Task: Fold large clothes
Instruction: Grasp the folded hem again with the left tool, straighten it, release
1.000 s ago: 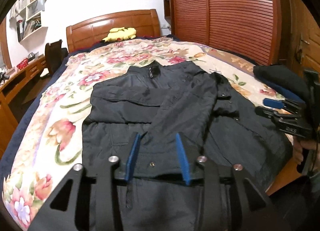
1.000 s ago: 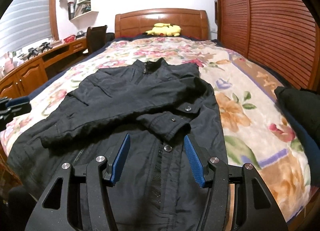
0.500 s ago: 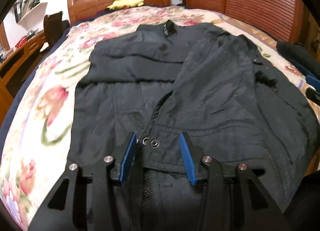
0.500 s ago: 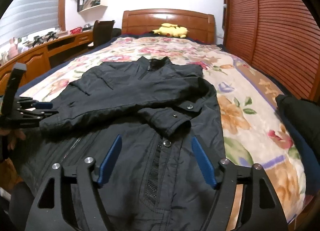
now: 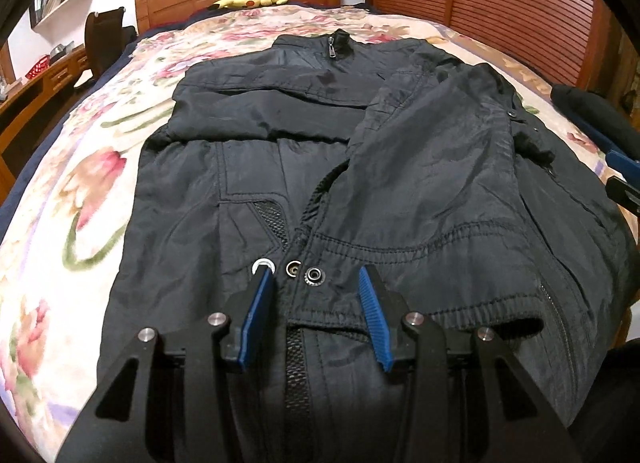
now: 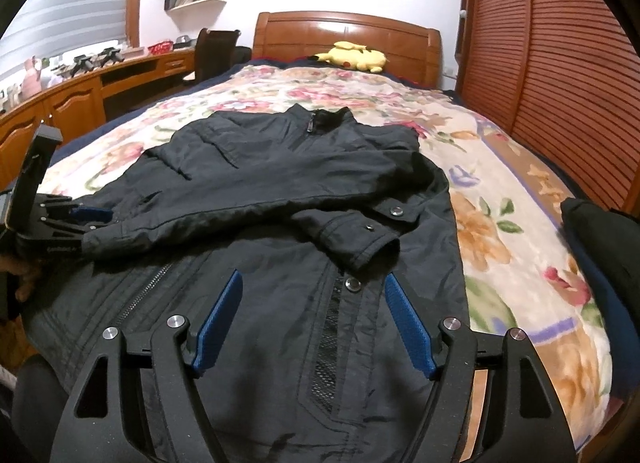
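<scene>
- The black jacket (image 5: 304,167) lies front up in the middle of the bed (image 5: 80,191), collar toward the headboard, both sleeves crossed over its chest.
- Left hand-held gripper (image 5: 316,283): released, jaws astride the sleeve cuff (image 5: 400,263) near the jacket's hem, not pinching.
- Right hand-held gripper (image 6: 314,295): released wide, above the hem by the other cuff.
- Risk: a shallow pinch could catch the cuff only, dragging the sleeve off the jacket.
- Hidden: the hem edge beneath both grippers.

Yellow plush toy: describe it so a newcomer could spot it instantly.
Start at the wooden headboard at the far end of the bed. The yellow plush toy lies right below it, past the black jacket. Nothing else there is bright yellow.
</scene>
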{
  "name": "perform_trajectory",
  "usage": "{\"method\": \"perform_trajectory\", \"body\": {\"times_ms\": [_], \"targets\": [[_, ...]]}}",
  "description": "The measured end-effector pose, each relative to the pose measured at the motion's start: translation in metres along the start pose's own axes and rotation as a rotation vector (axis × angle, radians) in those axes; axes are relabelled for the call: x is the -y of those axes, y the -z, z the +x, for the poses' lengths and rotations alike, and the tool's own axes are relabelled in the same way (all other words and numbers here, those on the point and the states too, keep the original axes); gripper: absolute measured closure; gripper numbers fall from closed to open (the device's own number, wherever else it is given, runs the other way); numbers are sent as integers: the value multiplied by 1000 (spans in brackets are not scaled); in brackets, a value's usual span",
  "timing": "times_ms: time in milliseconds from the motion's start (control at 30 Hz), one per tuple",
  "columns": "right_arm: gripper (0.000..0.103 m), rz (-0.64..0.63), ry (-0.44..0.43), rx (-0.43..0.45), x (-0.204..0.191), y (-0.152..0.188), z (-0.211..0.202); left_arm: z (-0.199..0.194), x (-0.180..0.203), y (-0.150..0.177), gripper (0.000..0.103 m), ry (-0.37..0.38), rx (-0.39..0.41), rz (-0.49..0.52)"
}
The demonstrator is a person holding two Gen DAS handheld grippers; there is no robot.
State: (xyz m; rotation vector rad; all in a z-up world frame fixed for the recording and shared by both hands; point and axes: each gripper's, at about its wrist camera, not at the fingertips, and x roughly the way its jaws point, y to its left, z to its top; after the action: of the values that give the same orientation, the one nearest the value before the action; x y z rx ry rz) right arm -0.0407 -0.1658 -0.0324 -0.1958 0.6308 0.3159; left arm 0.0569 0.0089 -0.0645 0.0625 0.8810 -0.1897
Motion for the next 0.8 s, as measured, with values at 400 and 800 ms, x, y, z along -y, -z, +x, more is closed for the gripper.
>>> {"method": "perform_trajectory", "body": {"times_ms": [400, 800], "targets": [[28, -3, -5, 3, -5, 0, 3, -8, 8, 2, 94, 32, 16, 69], [28, 11, -7, 12, -2, 1, 1, -65, -52, -59, 96, -86, 187, 21]]}}
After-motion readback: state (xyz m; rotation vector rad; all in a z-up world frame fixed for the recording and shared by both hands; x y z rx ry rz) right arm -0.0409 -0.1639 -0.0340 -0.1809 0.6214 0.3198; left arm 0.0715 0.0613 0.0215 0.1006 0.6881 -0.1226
